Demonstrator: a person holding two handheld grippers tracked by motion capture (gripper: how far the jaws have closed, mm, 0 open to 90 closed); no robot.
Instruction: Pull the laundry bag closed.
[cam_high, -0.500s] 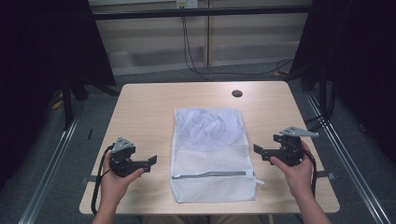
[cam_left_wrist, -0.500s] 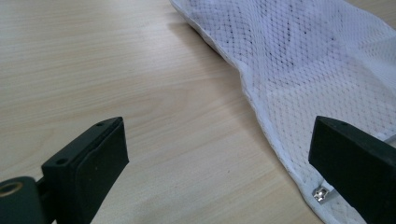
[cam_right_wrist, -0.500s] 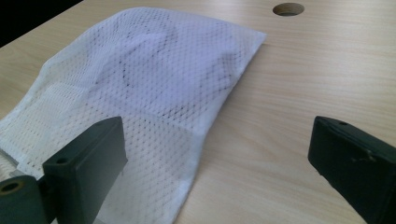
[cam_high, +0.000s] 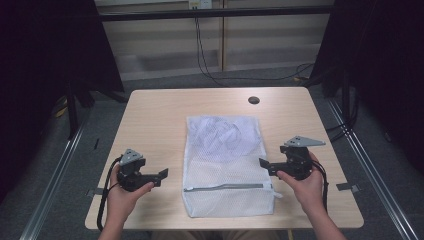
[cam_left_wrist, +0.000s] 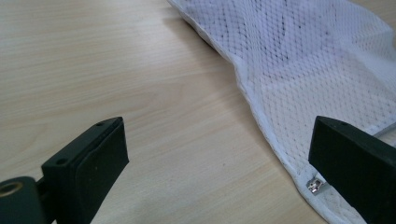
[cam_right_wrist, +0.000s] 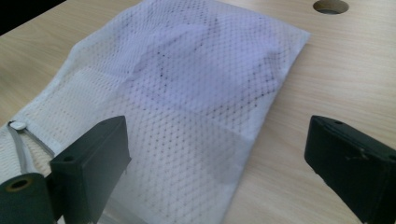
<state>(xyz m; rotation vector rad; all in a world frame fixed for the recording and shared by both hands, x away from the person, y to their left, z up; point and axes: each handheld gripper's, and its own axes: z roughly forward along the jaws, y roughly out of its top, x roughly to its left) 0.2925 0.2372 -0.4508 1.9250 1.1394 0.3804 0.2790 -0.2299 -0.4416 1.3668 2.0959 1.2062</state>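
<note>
Wooden table (cam_high: 150, 125), white mesh laundry bag (cam_high: 227, 165) lying flat at centre, grey zipper (cam_high: 225, 188) across the near end, closed as far as can be told. To open cleanly: pin the zipper's stop end (cam_left_wrist: 315, 185) with the left gripper (cam_high: 161, 175), catch the pull tab (cam_right_wrist: 17, 125) with the right gripper (cam_high: 263, 164), then draw along the seam without lifting the mesh. Both grippers spread wide, grasping nothing, flanking the bag, just beside its edges.
</note>
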